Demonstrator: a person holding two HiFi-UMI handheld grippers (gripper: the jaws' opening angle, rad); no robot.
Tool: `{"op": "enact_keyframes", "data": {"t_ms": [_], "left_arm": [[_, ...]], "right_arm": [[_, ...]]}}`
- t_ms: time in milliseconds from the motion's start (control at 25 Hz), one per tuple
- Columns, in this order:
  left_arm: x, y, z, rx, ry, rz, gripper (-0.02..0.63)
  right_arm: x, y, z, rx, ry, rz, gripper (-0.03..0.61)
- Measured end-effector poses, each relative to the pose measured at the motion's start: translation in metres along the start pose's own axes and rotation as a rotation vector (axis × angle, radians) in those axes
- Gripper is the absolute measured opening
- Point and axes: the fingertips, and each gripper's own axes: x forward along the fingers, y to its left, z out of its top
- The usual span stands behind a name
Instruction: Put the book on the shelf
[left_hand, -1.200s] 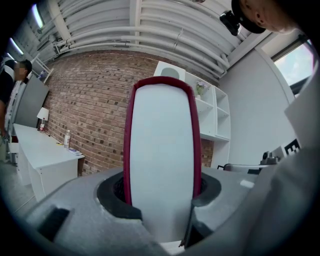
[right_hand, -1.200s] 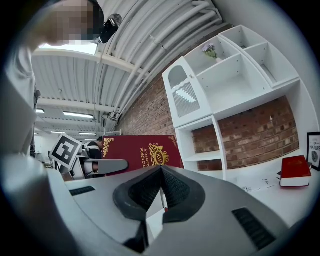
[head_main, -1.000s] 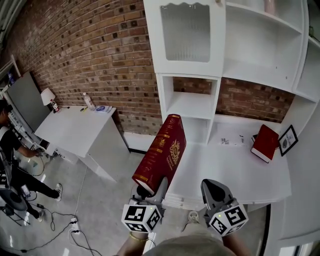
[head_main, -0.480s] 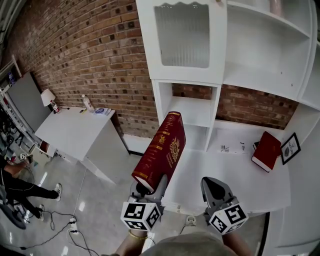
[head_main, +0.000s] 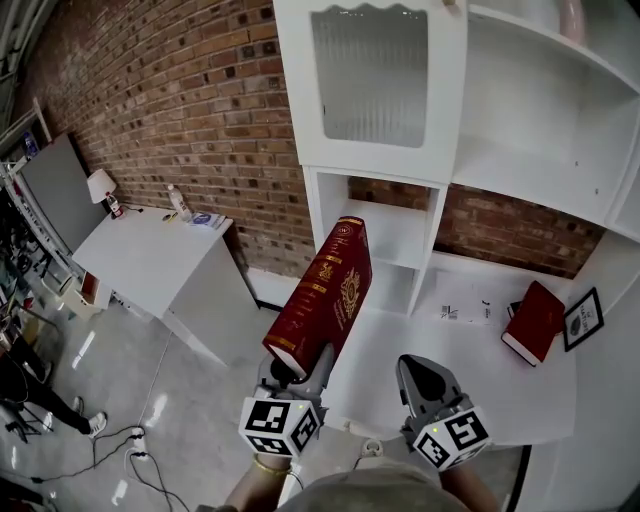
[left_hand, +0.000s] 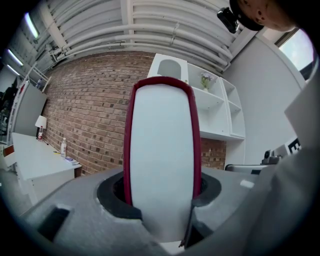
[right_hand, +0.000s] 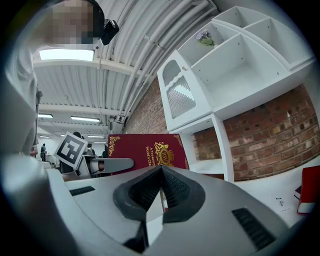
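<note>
**Book (head_main: 322, 290) clamped on end in left gripper (head_main: 296, 368); right gripper (head_main: 424, 372) empty**

Head view: the thick red book with gold print stands tilted at centre frame. Its lower end is gripped by the left gripper at lower centre, and its top shows against the lower open cubby of the white shelf unit (head_main: 440, 215). The right gripper sits just to the right, above the unit's counter, holding nothing. A second red book (head_main: 533, 322) lies at the right of the counter, beside a small framed picture (head_main: 582, 318), with a sheet of paper (head_main: 462, 308) to its left. A white desk (head_main: 150, 265) stands at the left against the brick wall (head_main: 180, 120).

Left gripper view: the book's white page edge fills the middle, a red cover on either side. The jaws stand wide and press on both covers.

Right gripper view: the jaws are closed together with nothing between them. Beyond them, at centre left, is the book's gold-crested cover — the shelf unit rises at upper right.
</note>
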Motion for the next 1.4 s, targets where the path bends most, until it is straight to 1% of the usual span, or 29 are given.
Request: {"op": "enact_keyframes", "data": {"t_ms": [480, 920, 1400], "left_arm": [[0.049, -0.008, 0.010, 0.023, -0.035, 0.015, 0.232], [0.086, -0.008, 0.012, 0.032, -0.026, 0.042, 0.232], [0.117, -0.001, 0.014, 0.042, -0.018, 0.070, 0.232]], "right_arm": [[0.023, -0.039, 0.003, -0.008, -0.011, 0.042, 0.008], [0.041, -0.065, 0.006, -0.005, -0.010, 0.074, 0.008], [0.059, -0.080, 0.004, 0.002, -0.003, 0.113, 0.008]]}}
